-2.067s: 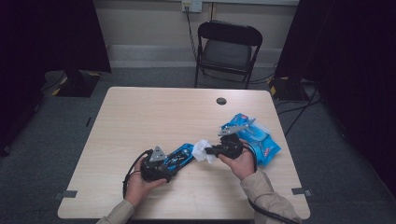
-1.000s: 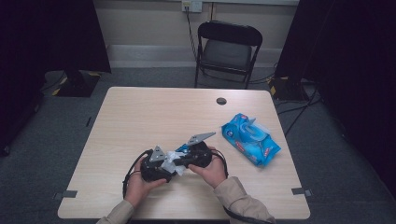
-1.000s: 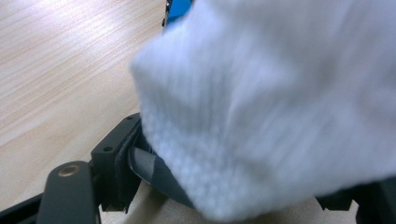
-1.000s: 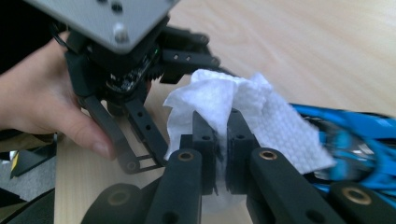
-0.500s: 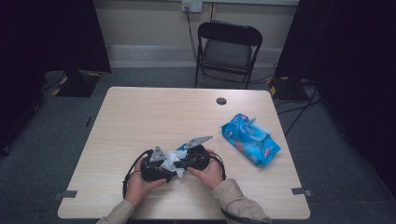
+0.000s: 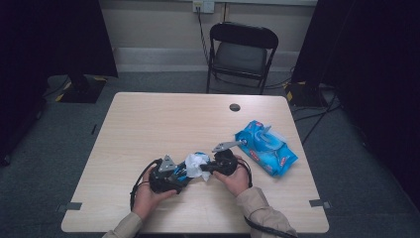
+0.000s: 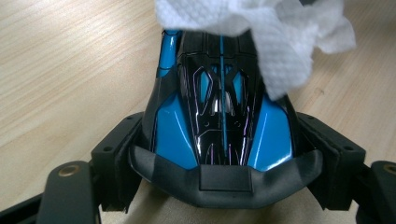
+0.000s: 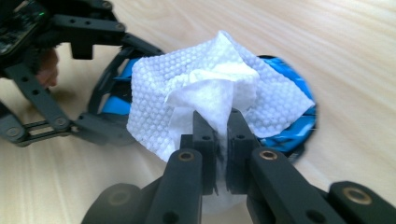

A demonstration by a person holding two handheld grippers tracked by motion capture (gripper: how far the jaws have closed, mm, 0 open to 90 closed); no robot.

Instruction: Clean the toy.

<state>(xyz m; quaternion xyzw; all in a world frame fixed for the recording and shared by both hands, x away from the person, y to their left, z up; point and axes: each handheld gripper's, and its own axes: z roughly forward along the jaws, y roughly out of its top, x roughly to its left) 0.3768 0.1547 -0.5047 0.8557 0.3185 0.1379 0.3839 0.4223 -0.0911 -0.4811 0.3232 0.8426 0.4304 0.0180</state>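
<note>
Two grippers meet over the table [image 6: 148, 129]: left gripper [image 6: 182, 173] jaws clamp a blue toy car [image 7: 219, 116], right gripper [image 6: 207, 168] jaws pinch a white wipe [image 8: 210, 98] lying on it.

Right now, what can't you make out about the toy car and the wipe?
- Toy car, left gripper view: front hidden under the wipe.
- Toy car, right gripper view: mostly covered by the wipe.
- Wipes pack, high view: print too small to read.
- High view: car largely hidden between the grippers.

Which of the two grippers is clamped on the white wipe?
The right gripper: it pinches the wipe, while the left gripper clamps the blue toy car.
</note>
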